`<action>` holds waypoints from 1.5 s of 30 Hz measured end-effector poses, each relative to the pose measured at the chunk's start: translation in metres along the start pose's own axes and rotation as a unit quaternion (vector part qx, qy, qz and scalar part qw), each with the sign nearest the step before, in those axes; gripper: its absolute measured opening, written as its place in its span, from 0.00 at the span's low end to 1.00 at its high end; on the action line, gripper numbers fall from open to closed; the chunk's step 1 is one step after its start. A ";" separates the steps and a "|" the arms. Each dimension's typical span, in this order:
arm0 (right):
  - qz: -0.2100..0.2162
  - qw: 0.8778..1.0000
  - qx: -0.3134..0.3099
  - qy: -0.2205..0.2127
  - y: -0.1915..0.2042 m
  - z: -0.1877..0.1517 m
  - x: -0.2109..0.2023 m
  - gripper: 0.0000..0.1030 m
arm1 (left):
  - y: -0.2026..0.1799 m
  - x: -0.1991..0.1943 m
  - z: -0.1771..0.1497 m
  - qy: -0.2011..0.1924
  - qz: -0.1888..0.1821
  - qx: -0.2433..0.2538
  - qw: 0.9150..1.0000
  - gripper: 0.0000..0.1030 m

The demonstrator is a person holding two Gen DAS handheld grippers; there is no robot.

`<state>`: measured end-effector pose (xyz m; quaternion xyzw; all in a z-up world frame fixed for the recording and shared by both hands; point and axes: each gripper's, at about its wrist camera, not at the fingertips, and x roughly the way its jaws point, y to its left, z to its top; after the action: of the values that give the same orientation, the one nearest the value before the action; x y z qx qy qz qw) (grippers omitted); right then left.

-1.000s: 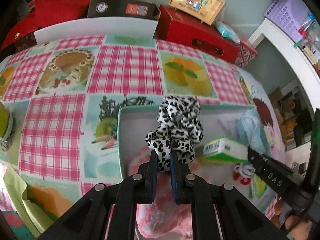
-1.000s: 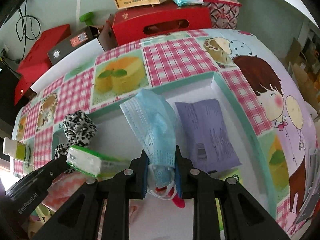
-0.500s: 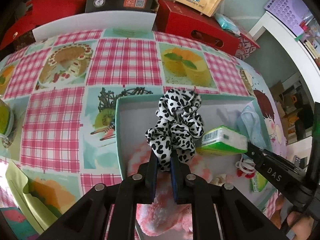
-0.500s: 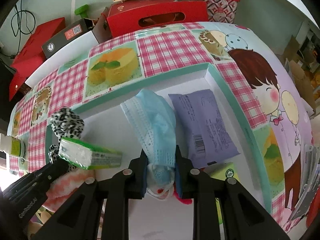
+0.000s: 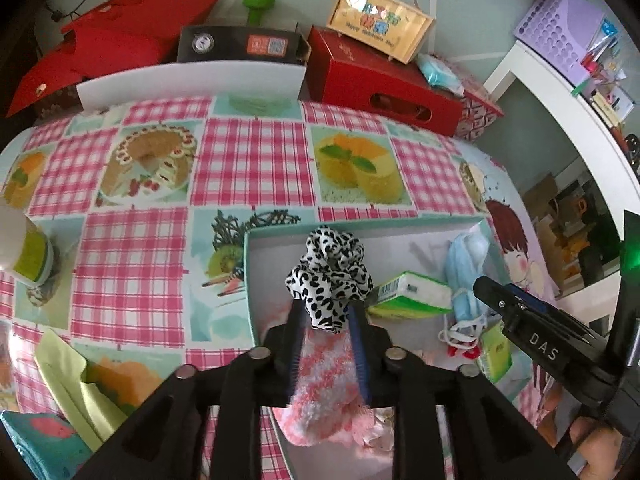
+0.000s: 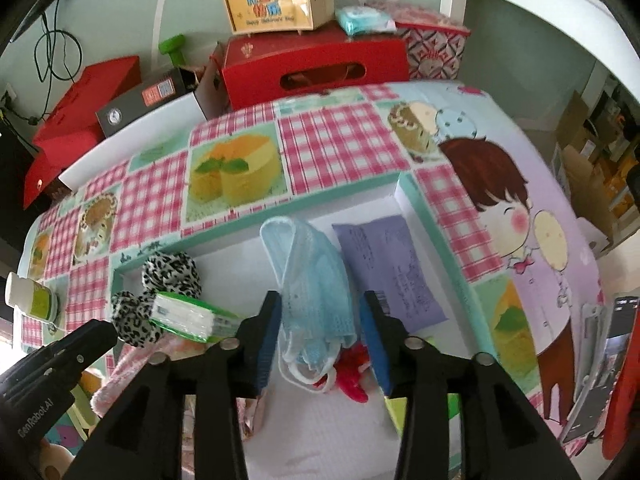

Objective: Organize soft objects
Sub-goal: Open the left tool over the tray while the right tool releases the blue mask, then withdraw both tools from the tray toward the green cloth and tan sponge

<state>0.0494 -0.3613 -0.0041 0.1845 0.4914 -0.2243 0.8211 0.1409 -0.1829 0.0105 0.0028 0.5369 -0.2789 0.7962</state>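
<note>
Two grippers work over one landmark, the teal-rimmed tray (image 6: 424, 216) on the checked tablecloth (image 5: 248, 168).

Left gripper (image 5: 326, 320): jaws parted, standing either side of the leopard scrunchie (image 5: 330, 276) with a visible gap on both sides. The scrunchie sits inside the tray near its far-left corner, directly ahead of the fingertips, over the pink fluffy sock (image 5: 320, 392) at the tray's near-left side. I judge it released.

Right gripper (image 6: 320, 316): jaws likewise spread apart. The blue face mask (image 6: 312, 276) lies between them in the middle of the tray, its long axis running straight away from the claw toward the tray's far wall. Contact with either pad cannot be confirmed.

Also in the tray: green tissue pack (image 6: 184, 316) left of the mask; purple packet (image 6: 384, 268) right of it, just beside; a red item (image 6: 352, 376) at the mask's near end.

Change noted: one second ago both claws were clamped on their items. Both have since opened, and both views have drawn back from the tray's far wall.

Judgement: each arm is nearest its own item; the coming move turns on a straight backward withdrawal along the mask's axis, clear of its ear loops.
</note>
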 end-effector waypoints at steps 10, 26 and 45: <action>-0.010 1.000 -0.006 -0.022 0.002 0.003 -0.018 0.54 | 0.014 -0.011 0.002 -0.016 0.036 -0.019 0.999 0.42; -0.040 0.998 -0.026 -0.027 0.007 0.002 -0.015 0.84 | 0.056 -0.001 0.002 -0.015 0.120 -0.076 0.990 0.90; -0.039 0.998 -0.040 -0.039 0.031 0.002 -0.022 0.86 | 0.082 -0.007 0.004 -0.015 0.124 -0.106 0.986 0.99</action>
<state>0.0584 -0.3329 0.0191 0.1236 0.4743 -0.2434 0.8370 0.1786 -0.1119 -0.0059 -0.0191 0.5469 -0.1191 0.8285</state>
